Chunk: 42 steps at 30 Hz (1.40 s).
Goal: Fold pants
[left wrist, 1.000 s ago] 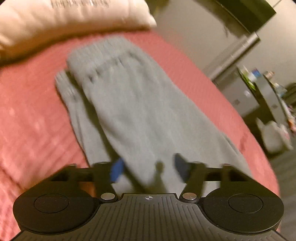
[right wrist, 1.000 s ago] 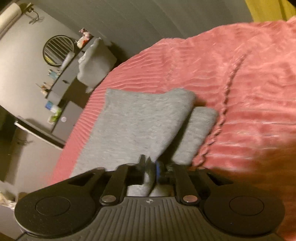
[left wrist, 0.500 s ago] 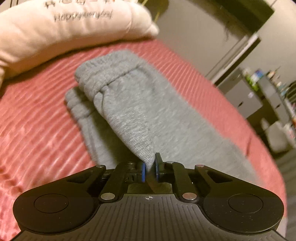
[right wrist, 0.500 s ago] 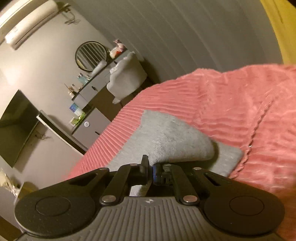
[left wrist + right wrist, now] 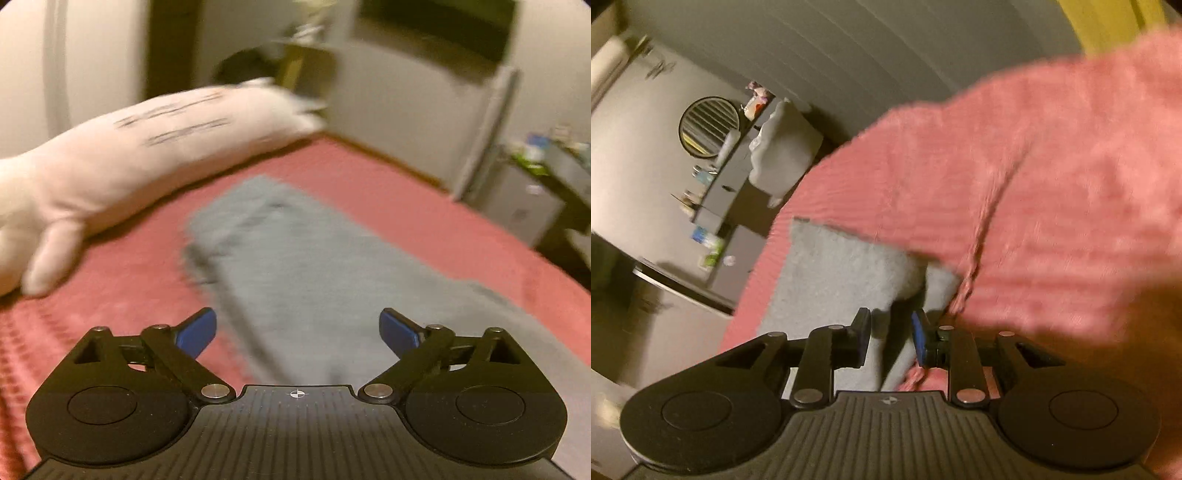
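On the red bed [image 5: 388, 192], the grey pants [image 5: 306, 266] lie soft and floppy at twelve o'clock of my spread, empty left tool [image 5: 297, 328], just opened like my right tool [image 5: 890, 338]; I'd pinch a doubled edge.

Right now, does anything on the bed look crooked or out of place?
Yes, slightly. The grey pants are folded lengthwise on the pink bedspread, but the two layers do not line up: in the right wrist view a strip of the lower layer sticks out beside the upper one. Nothing looks spilled or damaged.
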{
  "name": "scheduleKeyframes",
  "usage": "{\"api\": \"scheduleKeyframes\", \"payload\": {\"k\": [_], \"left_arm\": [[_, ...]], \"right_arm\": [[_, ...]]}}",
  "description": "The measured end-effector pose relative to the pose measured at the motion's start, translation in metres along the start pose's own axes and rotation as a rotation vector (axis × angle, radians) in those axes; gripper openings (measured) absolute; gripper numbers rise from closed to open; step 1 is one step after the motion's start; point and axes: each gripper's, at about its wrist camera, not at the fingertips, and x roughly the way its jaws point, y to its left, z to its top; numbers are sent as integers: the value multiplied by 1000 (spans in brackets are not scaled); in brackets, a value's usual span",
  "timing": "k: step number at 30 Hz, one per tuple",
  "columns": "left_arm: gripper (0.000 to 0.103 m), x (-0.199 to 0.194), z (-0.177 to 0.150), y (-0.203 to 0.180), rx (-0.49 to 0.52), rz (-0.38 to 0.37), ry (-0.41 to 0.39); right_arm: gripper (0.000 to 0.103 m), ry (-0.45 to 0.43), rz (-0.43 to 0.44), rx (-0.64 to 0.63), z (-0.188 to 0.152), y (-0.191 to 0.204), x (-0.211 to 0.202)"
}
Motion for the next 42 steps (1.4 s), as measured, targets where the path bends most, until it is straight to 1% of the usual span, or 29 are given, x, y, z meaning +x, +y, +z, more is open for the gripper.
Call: {"api": "scheduleKeyframes", "payload": {"k": [1,2,4,5,6,7,8,9,11,13,14,15,17,18,19,20,21,22,24,26,28,32,35,37,39,41,42], "left_arm": [[98,2,-4,-11,10,-37,13],[98,7,-9,-22,5,-70,48],[98,19,-22,-36,-38,-111,106],[98,26,-28,-41,-38,-114,133],[98,32,-31,-48,-13,-101,156],[98,33,-34,-53,23,-82,158],[98,33,-37,-55,47,-60,152],[98,35,-38,-56,50,-35,152],[98,44,-36,-50,17,-29,190],[98,46,-40,-48,-7,-28,213],[98,45,-40,-49,-6,-23,209],[98,43,-40,-50,-2,-20,204],[98,41,-41,-52,15,-19,195],[98,40,-40,-55,26,-17,193],[98,40,-42,-57,41,-14,190],[98,39,-43,-60,59,-9,188],[98,39,-44,-63,71,-6,186],[98,39,-45,-62,82,-4,184],[98,38,-45,-64,96,-5,180],[98,38,-45,-64,97,-6,177],[98,38,-45,-61,85,-6,181],[98,40,-43,-56,48,-6,201],[98,41,-42,-53,26,-5,212],[98,41,-43,-53,24,-5,213],[98,41,-43,-54,29,-7,213],[98,42,-44,-56,38,-6,213],[98,42,-44,-56,41,-5,214]], "right_arm": [[28,25,20,43,-4,-4,4],[32,32,23,73,-6,-8,9],[35,28,32,114,-9,-14,14],[41,25,44,122,-9,-15,16],[43,25,57,129,-9,-16,19],[43,26,63,132,-8,-16,22],[40,29,68,128,-6,-15,25],[29,33,79,120,-4,-15,26],[7,18,130,96,2,-11,24],[7,-35,151,80,5,-6,16],[7,-92,138,64,5,-6,7],[7,-149,104,26,4,-3,2],[8,-221,-7,-63,2,0,-7],[9,-225,-25,-83,1,-1,-8],[15,-201,-17,-75,1,-5,-7],[33,-150,5,-43,4,-11,-3],[47,-115,23,-8,5,-16,1],[49,-90,39,32,7,-23,2],[49,-74,53,85,7,-32,5],[49,-67,34,113,8,-38,9],[48,-56,53,127,5,-42,11],[46,-53,57,80,4,-36,8],[46,-50,24,71,5,-31,4],[46,-64,11,69,6,-27,0],[46,-83,18,61,7,-24,-5],[46,-74,37,61,9,-22,-4],[46,-65,32,63,9,-22,-2]]}}
